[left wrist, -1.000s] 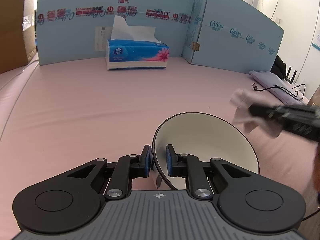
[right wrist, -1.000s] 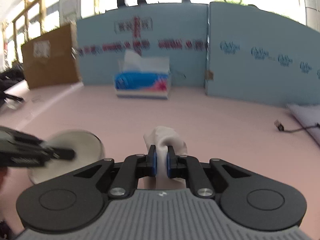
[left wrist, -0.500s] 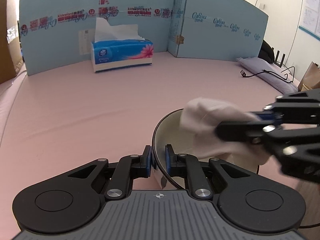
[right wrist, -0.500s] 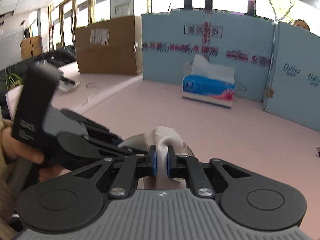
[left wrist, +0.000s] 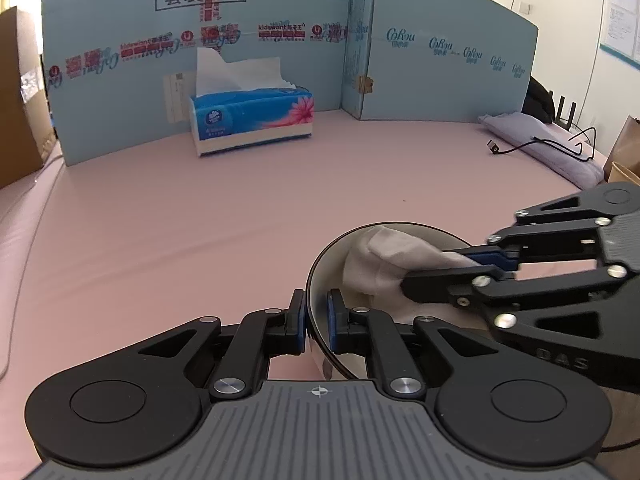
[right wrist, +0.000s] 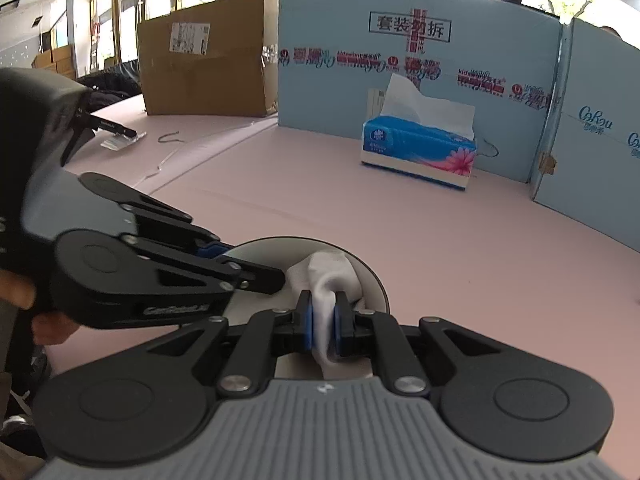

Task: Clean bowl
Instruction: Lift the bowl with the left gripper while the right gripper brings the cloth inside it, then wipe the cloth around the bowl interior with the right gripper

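Two finger pairs: left gripper (left wrist: 316,322) closing on round bowl (left wrist: 320,264) rim, right gripper (right wrist: 322,326) pinching crumpled tissue (right wrist: 328,276).

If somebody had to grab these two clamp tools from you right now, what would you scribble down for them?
Left gripper: pinching the near rim of the white bowl, jaws closing tighter; it holds the bowl tilted over the pink table.
Right gripper: shut on a wadded white tissue, which is pushed inside the bowl.
Tissue box: at the back, by the blue cardboard screen, one sheet sticking up.
Done: bowl gripped, tissue picked and brought into the bowl.
Left: wipe round the inside, then set bowl and tissue down. Whether any dirt remains cannot be told.
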A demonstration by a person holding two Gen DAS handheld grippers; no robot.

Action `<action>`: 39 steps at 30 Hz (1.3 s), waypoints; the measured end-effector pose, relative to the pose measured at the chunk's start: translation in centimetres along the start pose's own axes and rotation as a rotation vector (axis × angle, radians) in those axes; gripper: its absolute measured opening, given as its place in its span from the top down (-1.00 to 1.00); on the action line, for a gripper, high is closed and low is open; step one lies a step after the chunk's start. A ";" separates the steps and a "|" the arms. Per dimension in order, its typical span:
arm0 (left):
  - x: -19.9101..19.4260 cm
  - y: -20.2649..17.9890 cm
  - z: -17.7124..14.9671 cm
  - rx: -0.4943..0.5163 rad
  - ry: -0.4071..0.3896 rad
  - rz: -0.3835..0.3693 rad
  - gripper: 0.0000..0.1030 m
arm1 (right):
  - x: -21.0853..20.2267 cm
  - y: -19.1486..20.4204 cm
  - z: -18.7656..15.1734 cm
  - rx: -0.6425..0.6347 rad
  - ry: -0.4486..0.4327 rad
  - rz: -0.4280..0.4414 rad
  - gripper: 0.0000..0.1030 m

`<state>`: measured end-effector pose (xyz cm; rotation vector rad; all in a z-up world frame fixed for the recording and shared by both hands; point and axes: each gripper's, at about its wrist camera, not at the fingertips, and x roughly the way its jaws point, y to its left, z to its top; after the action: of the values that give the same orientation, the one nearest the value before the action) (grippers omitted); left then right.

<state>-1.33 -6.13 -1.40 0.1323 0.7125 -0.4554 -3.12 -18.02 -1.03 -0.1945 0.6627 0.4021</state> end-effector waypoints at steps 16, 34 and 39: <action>-0.6 -1.1 -0.3 0.039 -0.034 0.008 0.71 | 1.0 -0.2 -0.1 0.002 0.104 0.036 0.79; -1.5 -2.6 0.2 0.094 -0.068 0.025 0.71 | -0.3 -0.4 -0.4 0.049 0.143 0.151 0.76; -1.9 -4.1 1.1 0.142 -0.093 0.021 0.69 | -1.3 -0.8 -1.3 0.058 0.139 0.128 0.76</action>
<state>-3.79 -9.41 0.84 0.2501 0.5867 -0.4894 -4.41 -19.51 -1.16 -0.1255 0.8258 0.4948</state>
